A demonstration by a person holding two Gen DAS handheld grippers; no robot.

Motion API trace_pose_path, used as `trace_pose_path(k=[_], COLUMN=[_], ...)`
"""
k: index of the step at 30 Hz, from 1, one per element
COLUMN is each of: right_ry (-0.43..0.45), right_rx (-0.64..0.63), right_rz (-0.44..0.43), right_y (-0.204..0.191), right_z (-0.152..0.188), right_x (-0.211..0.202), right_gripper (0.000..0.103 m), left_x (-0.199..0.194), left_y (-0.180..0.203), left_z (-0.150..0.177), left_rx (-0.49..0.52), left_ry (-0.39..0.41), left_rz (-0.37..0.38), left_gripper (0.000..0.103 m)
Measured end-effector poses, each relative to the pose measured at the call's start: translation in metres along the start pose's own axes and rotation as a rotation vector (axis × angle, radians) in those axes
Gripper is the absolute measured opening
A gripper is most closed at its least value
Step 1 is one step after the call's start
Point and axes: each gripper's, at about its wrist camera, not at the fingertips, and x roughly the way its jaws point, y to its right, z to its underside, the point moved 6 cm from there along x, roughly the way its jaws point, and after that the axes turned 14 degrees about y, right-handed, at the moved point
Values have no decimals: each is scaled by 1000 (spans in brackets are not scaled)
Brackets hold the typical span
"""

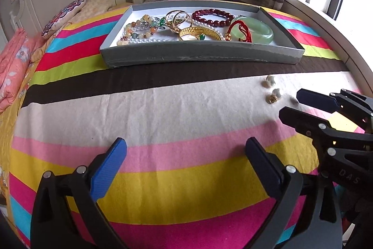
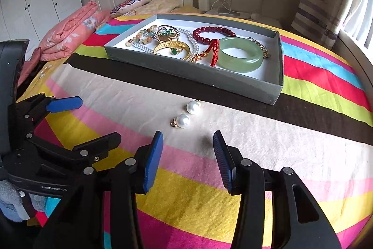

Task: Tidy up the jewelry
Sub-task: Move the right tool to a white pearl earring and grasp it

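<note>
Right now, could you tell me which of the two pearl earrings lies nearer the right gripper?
The near pearl earring, with its gold clasp showing, lies closest to the open right gripper; the far pearl earring sits towards the grey tray.

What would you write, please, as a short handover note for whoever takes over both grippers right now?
Left gripper: open, holding nothing, above the striped bedspread.
Right gripper: open, holding nothing, aimed at the two pearl earrings, just short of them.
Tray: on the bed beyond the earrings. It already holds the jade bangle, red bead bracelet, gold bangle, pearl necklace and other pieces.
Done: most jewelry is in the tray.
Left: the two earrings lie loose on the cream stripe, outside the tray. The right gripper looks best placed to pick them up, one by one.
</note>
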Motion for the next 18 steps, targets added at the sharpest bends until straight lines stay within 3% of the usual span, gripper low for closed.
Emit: trace_pose_path(k=[3,6,14,18], right_ry=[-7,-13,-11,-2], right_rx=[-40,-81,-114,-103], right_rz=[19,12,7,8], right_y=[-3,-9,-15,-13], right_z=[-2,-5,-6,-7], right_x=[5,12,13,11], right_gripper=[41,34,17,16], left_x=[-1,-5,-8,-7], left_y=[-12,-20,-21,-20], left_z=[0,-1,-1,-1], left_rx=[-50,-105,-121,-121], left_ry=[4,22,32,31], left_rz=[-44,-29,-17,-18], left_gripper=[100,100,100,100])
